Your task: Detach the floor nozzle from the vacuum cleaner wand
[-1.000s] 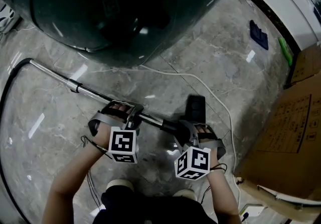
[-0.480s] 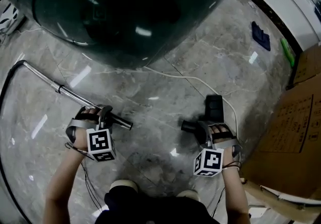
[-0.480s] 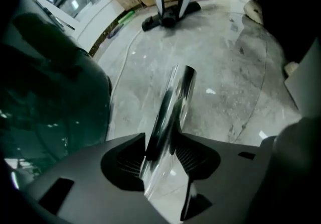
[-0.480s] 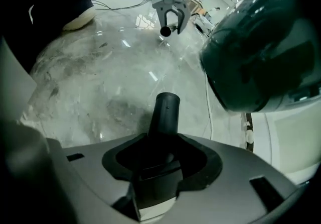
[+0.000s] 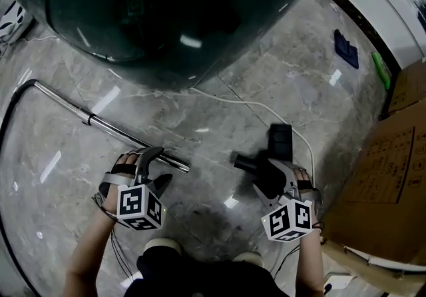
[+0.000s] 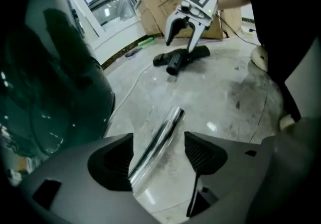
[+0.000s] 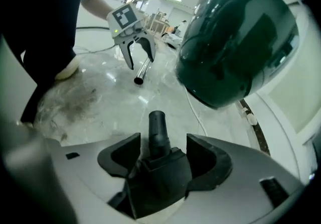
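The chrome wand [image 5: 100, 122] lies on the marble floor, its free end [image 5: 185, 168] pointing right. The black floor nozzle [image 5: 276, 142] lies apart from it, neck toward the wand. My left gripper [image 5: 154, 166] hovers over the wand's end with its jaws opening. In the left gripper view the wand [image 6: 160, 135] runs between the pads with gaps on both sides. My right gripper [image 5: 266, 179] hangs over the nozzle, jaws opening too. In the right gripper view the nozzle neck [image 7: 158, 137] stands between the pads, untouched.
A large dark green rounded body [image 5: 173, 16] fills the top. A white cable [image 5: 266, 112] crosses the floor to the nozzle. A black hose [image 5: 10, 129] curves at the left. Cardboard boxes [image 5: 393, 176] stand at the right. The person's shoes [image 5: 160, 246] are just below the grippers.
A second ago wand and nozzle were joined, with both grippers shut on them. They were pulled apart, now lie on the floor, and both grippers have let go and drawn back.
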A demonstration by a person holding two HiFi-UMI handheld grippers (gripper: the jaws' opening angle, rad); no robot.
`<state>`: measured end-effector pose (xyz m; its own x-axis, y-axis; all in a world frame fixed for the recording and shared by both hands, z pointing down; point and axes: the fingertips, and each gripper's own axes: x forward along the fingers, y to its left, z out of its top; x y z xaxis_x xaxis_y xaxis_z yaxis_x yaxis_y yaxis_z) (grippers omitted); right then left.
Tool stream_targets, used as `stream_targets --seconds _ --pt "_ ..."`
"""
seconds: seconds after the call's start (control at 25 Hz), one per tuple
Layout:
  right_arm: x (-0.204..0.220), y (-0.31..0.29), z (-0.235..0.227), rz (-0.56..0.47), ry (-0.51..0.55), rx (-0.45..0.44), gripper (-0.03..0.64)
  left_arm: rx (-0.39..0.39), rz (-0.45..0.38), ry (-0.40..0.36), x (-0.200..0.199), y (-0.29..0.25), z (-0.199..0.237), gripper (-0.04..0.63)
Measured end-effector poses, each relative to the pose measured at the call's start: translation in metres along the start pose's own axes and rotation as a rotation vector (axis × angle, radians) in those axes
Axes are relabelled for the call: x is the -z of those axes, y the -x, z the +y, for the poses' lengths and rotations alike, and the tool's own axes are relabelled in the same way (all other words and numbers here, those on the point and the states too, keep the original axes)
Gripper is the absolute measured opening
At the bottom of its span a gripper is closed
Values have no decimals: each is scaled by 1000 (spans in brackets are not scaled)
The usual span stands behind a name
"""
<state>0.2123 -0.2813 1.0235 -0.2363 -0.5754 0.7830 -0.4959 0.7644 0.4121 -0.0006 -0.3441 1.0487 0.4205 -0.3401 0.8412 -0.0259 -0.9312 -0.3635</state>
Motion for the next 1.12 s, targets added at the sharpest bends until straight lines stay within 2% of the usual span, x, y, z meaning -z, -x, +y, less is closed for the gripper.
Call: stream_targets --seconds 0.16,0.24,0.36,0.4,0.44,0.48,0.52,0.64,0.72,0.8,0.92,1.04,1.12 --pt "-24 26 -3 -160 -218 26 270 -21 -193 230 -35 35 13 304" --pt "-37 36 -8 -282 -370 42 268 -11 -307 361 -51 49 17 302" --pt "-55 49 -10 -480 -630 -26 268 16 -441 530 -69 60 20 301" --pt "-59 53 -11 -532 -700 -42 267 4 -470 582 -71 61 21 280" --pt "-59 57 -15 -572 -767 -32 229 -21 -495 628 -72 62 22 196" --pt "-57 59 -20 -602 -832 -7 67 -49 -523 672 -72 63 24 90" --pt "-54 60 -24 -622 -894 13 17 -67 -555 712 -72 64 24 11" --pt "-49 59 -29 -652 -997 19 15 -58 -619 808 -74 65 22 11" --pt "-50 61 -37 -671 -996 28 14 -48 -648 837 -77 65 27 11" --pt "-55 68 -50 -701 -999 46 15 -46 -688 828 -84 71 38 11" --pt "-65 82 -71 -734 -985 69 14 -43 -729 770 -101 86 54 11" --pt "-74 95 -95 -745 -916 83 15 -47 -733 676 -120 97 71 11" --pt "-83 108 -113 -744 -902 97 14 -59 -734 638 -136 110 86 10"
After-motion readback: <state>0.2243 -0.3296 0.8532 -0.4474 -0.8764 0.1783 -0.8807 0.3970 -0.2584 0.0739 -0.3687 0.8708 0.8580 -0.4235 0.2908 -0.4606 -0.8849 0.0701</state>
